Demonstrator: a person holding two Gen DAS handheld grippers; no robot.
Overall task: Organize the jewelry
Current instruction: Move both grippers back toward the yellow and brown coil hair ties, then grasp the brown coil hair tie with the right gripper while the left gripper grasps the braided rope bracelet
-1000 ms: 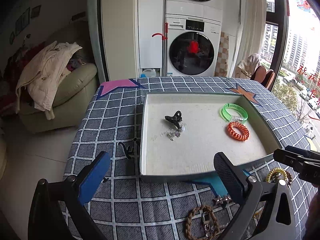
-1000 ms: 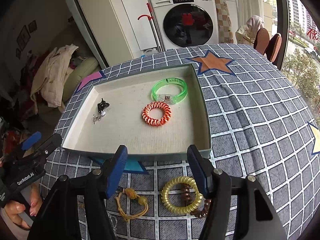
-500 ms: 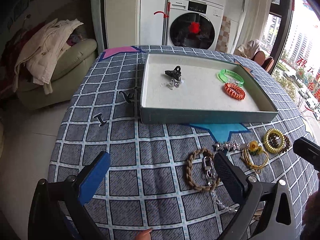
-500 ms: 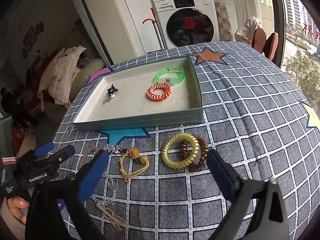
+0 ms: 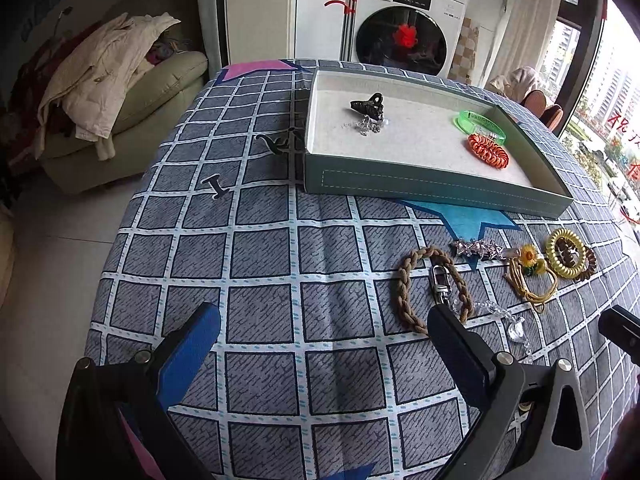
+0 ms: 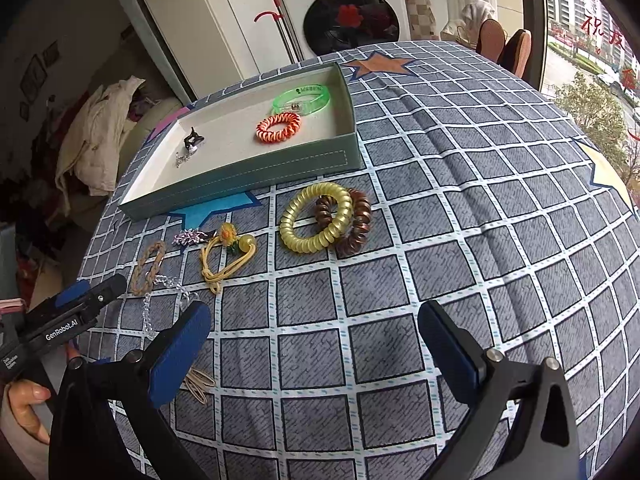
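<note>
The right gripper (image 6: 314, 344) stood wide with nothing between its jaws; they had just been opening. It hung over bare cloth of the surface (image 6: 460, 168). Ahead of it lay the yellow coil (image 6: 316, 218), resting partly on the brown coil (image 6: 356, 220), both just in front of the tray (image 6: 256, 168). These coils looked light, springy and a little slippery, so I judged it best to take the yellow one across its free left side, away from the brown one.

The left gripper (image 5: 324, 330) was also wide and empty. Near its right finger lay the braided ring (image 5: 430, 288) with a metal clasp (image 5: 439, 282), and a thin clear chain (image 5: 504, 320) beside it. The ring seemed soft but firm enough to pinch on one strand. The chain looked fragile and limp, so it may slip or tangle.

In the tray lay already a green band (image 6: 302, 96), an orange coil (image 6: 278, 128) and a black clip (image 5: 368, 106).
</note>
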